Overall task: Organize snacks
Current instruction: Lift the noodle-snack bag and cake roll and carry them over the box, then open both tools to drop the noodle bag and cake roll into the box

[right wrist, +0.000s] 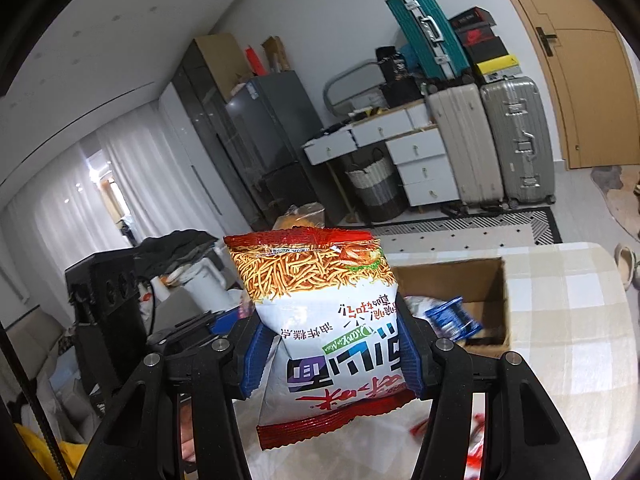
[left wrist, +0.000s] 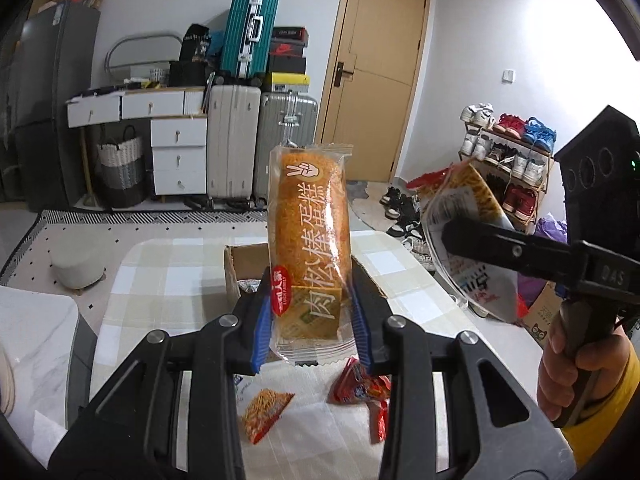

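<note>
Cake roll wrapper: orange-brown, white lettering, red badge
Noodle snack bag: white, red edges, golden strands printed
Gripper pads: blue, ribbed
Tablecloth: beige and white check
Cardboard box: brown
Small packets: red

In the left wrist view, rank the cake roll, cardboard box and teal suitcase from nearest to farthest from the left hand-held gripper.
1. Cake roll, clamped in the left hand-held gripper.
2. Cardboard box, just behind on the table.
3. Teal suitcase, far back by the wall.
</note>
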`<control>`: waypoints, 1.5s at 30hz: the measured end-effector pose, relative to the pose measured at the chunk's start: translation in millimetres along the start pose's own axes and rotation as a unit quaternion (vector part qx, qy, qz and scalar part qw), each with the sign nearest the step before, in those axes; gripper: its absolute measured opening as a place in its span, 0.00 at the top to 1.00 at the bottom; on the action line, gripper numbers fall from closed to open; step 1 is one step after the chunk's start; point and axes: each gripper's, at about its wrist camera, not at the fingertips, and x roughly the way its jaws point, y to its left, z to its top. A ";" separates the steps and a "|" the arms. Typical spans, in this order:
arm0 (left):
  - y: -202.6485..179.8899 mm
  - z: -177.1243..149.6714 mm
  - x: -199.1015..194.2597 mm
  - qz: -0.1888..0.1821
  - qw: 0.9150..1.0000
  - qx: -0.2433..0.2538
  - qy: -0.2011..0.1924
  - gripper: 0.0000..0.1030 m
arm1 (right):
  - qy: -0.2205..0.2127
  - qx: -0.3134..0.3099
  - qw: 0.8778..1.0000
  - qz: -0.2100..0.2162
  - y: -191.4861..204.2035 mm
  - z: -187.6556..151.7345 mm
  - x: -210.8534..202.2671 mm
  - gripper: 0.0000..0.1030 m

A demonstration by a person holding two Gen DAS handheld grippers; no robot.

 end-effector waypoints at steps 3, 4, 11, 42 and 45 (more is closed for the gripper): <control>6.1 8.8 33.3 0.006 1.000 -0.001 0.014 0.70 | 0.013 0.004 1.000 -0.010 -16.6 14.0 21.5 0.46; 8.6 10.3 45.1 0.009 1.000 -0.002 0.022 0.70 | 0.018 0.008 1.000 -0.013 -23.2 18.4 29.6 0.46; 30.3 27.0 145.7 0.022 0.996 -0.008 0.081 0.70 | 0.060 0.040 0.997 -0.034 -67.8 35.2 83.4 0.46; 52.3 6.2 370.2 0.037 0.984 -0.004 0.171 0.69 | 0.143 0.089 0.982 -0.091 -162.9 7.7 178.9 0.46; 59.2 4.8 352.5 0.044 0.986 0.004 0.158 0.50 | 0.141 0.093 0.981 -0.093 -163.9 8.2 179.8 0.46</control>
